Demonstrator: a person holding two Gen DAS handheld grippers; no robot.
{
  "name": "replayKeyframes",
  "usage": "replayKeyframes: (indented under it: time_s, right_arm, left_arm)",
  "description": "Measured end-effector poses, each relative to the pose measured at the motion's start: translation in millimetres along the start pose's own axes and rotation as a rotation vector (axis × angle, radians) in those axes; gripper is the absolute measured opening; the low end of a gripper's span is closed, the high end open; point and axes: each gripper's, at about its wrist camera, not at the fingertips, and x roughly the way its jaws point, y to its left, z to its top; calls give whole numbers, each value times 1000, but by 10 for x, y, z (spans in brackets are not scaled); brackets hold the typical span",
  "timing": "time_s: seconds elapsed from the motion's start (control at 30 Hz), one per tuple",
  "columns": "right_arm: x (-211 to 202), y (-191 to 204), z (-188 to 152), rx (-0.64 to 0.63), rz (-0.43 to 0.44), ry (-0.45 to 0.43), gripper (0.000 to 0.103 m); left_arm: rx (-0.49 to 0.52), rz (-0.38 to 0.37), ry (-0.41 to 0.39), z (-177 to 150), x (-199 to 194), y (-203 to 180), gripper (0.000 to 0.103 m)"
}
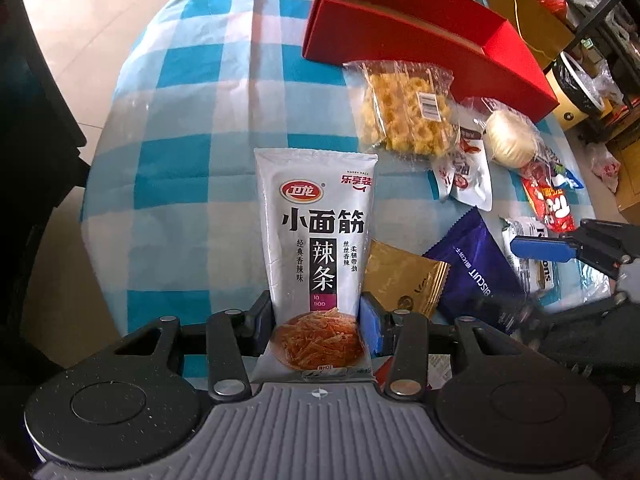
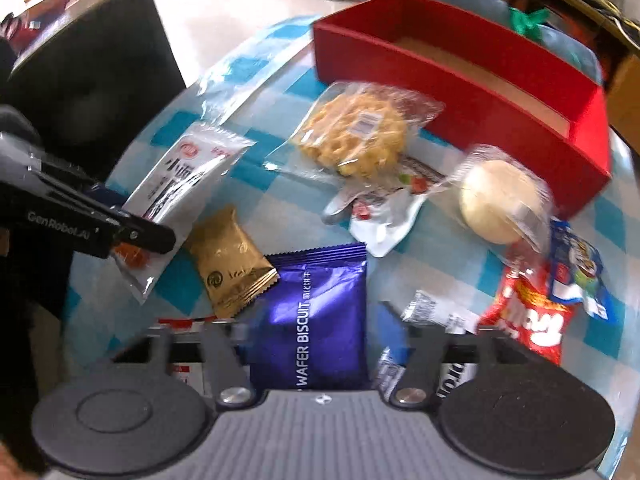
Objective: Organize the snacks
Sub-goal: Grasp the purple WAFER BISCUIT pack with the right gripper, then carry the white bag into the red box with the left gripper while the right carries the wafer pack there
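Blue-white checked tablecloth (image 1: 192, 128), tiled floor (image 1: 80, 20); left hand-held gripper (image 1: 320, 320) grasping latiao packet (image 1: 316, 232); right hand-held gripper (image 2: 316, 344) state unclear.

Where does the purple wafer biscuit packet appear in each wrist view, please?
Left wrist: purple wafer biscuit packet lies lower right, beside the gold packet.
Right wrist: it sits bottom centre, between that gripper's fingers.
Shared landmark: the red box at the table's far side.

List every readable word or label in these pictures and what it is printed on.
"小面筋", "辣条", "là tiáo": white packet in the left gripper.
"WAFER BISCUIT": purple packet.
"GenRobot.AI": left gripper's arm.
Red bag, gold packet, barcode sticker: unreadable.
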Motion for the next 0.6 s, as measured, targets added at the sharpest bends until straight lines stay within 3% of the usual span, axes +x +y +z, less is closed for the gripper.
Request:
replayKeyframes:
  time_s: [0.1, 0.17, 0.3, 0.37, 0.6]
  right_arm:
    - [216, 222, 0, -123, -26, 54, 74]
    - [322, 191, 6, -113, -51, 69, 81]
    - [250, 169, 26, -88, -46, 76, 66]
    - [219, 116, 25, -45, -53, 83, 65]
    - [-166, -60, -70, 128, -62, -75, 65]
  left_arm:
    - [7, -5, 0, 0, 6, -8, 53]
    - [11, 0, 2, -6, 19, -2, 53]
    - [8, -9, 8, -3, 18, 7, 53]
    - [6, -18, -1, 2, -6, 3, 53]
    - [21, -40, -38, 55, -103, -104, 53]
